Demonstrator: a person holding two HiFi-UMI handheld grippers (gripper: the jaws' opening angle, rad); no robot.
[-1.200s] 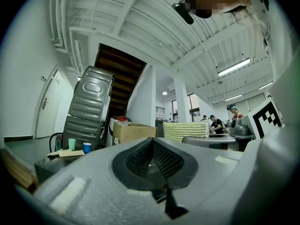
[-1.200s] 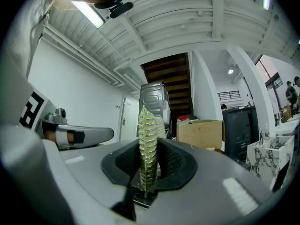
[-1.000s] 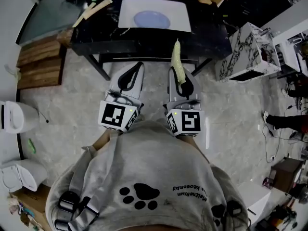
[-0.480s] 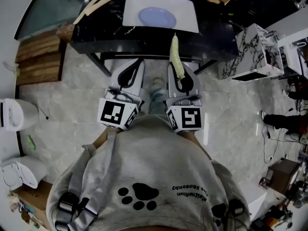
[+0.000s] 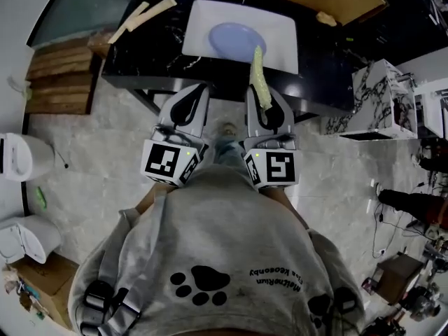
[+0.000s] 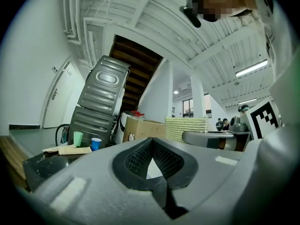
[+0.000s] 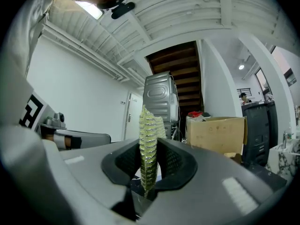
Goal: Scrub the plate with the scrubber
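Only the head view shows the pale blue plate [image 5: 234,39], lying in the white sink [image 5: 203,16] of the dark worktop [image 5: 140,58]. The tool views look level past it at a staircase [image 6: 136,74]. A green cup [image 6: 78,138] and a blue cup [image 6: 95,143] stand behind. The left tool [image 5: 199,89] is closed and empty; the right tool [image 5: 256,95] pinches the yellowish mesh scrubber [image 7: 148,149].

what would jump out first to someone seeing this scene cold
The yellow-green scrubber stands out, clamped in the right hand-held gripper and pointing ahead toward the sink. In that white sink, set in a black counter, lies a pale blue plate. The left hand-held gripper, beside the right one, is shut with nothing in it.
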